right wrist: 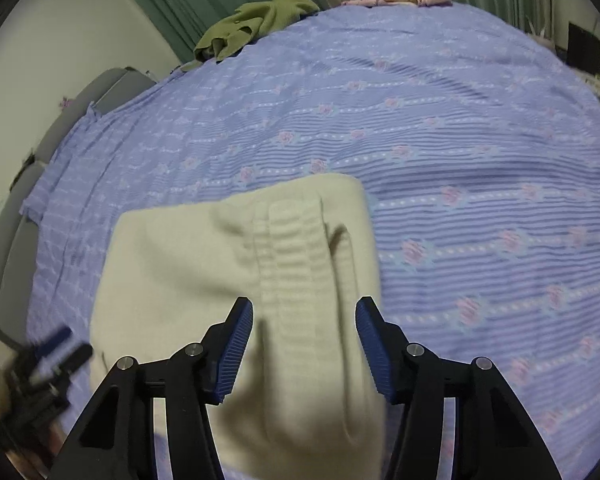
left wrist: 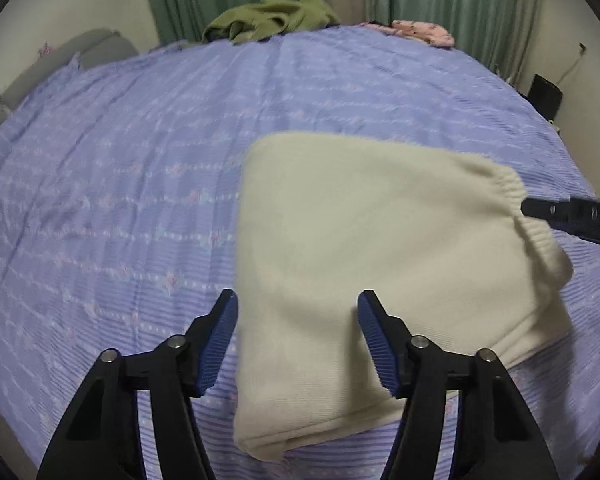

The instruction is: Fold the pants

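Pants (left wrist: 364, 264) lie folded below both spread grippers, left gripper (left wrist: 296, 320) and right gripper (right wrist: 304, 328).

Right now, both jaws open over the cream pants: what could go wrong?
1. The ribbed waistband is bunched on top of the folded cream pants; it may slip and undo the fold.
2. The right hand-held gripper straddles that band, so closing could grab several layers.
3. The left hand-held gripper hangs over the pants' left edge and could snag the bedspread.
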### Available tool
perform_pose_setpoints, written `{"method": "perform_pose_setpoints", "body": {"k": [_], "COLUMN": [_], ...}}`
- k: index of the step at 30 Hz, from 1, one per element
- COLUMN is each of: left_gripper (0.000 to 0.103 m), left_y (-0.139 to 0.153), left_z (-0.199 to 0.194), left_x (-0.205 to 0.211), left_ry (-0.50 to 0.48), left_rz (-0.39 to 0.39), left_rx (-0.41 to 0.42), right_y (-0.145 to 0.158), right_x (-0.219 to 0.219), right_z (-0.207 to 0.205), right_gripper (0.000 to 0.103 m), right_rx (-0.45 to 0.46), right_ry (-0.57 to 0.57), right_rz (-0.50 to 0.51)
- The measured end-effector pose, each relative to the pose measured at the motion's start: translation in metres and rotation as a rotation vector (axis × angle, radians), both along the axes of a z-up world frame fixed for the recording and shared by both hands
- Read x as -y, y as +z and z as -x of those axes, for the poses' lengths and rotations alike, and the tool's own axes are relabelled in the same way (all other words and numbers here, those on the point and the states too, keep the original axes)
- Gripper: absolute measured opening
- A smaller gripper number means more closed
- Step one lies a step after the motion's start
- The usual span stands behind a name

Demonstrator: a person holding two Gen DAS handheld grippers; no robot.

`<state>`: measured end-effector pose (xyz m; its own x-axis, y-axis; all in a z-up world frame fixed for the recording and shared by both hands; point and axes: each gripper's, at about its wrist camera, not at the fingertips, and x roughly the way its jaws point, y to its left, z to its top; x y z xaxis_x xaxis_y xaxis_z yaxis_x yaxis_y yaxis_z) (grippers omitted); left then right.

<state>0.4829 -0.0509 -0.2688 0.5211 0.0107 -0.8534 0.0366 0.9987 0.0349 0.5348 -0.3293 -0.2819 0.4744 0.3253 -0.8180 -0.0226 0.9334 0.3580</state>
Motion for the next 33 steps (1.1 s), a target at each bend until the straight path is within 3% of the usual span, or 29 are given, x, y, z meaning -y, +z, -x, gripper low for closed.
{"method": "perform_pose_setpoints", "body": {"k": [4,5,7,8,9,12,17,19,21,26,29,32,33], "left_gripper": [0.054,0.054,0.054,0.054,0.054,0.054,0.054,0.051,0.05,0.05,0.052,0.057,0.057], "left_y": [-0.016,-0.017,-0.018,-0.017,-0.015,-0.015,-0.013,-0.01,-0.006,0.002,-0.001,-0.008,-0.009], "left_z": [-0.001,0.0,0.002,0.004,0.005,0.004,0.001,0.001,0.002,0.0,-0.003,-0.005,-0.004], "left_x": [-0.01,-0.011,-0.011,-0.01,-0.01,-0.008,-0.006,-0.005,-0.003,0.005,0.008,0.008,0.007], "left_ry": [0.04,0.045,0.043,0.039,0.035,0.028,0.031,0.029,0.021,-0.011,-0.021,-0.022,-0.023], "left_rz": [0.067,0.067,0.065,0.061,0.058,0.058,0.059,0.061,0.065,0.061,0.041,0.028,0.027], "left_rx": [-0.06,-0.062,-0.06,-0.057,-0.054,-0.051,-0.049,-0.047,-0.035,-0.012,-0.025,-0.053,-0.054], "right_y": [-0.015,-0.018,-0.012,-0.002,0.006,0.021,-0.006,-0.017,-0.006,0.024,-0.001,-0.021,-0.016], "right_x": [-0.002,-0.004,-0.006,-0.008,-0.008,-0.01,-0.01,-0.001,0.004,0.014,0.024,0.03,0.031], "right_z": [-0.018,-0.02,-0.016,-0.009,-0.005,0.005,-0.016,-0.021,-0.013,0.01,0.004,-0.002,0.001], "right_gripper": [0.051,0.041,0.036,0.024,0.02,0.02,0.02,0.013,0.008,0.007,0.007,0.017,0.03], "right_rx": [-0.053,-0.063,-0.052,-0.017,0.01,0.054,-0.035,-0.087,-0.066,0.031,-0.029,-0.095,-0.087], "right_ry": [-0.022,-0.017,-0.027,-0.027,-0.024,-0.002,-0.019,-0.054,-0.069,-0.114,-0.153,-0.169,-0.169], "right_rz": [-0.013,-0.033,-0.024,0.0,0.006,-0.094,-0.083,-0.103,-0.098,-0.02,0.015,-0.015,-0.012]}}
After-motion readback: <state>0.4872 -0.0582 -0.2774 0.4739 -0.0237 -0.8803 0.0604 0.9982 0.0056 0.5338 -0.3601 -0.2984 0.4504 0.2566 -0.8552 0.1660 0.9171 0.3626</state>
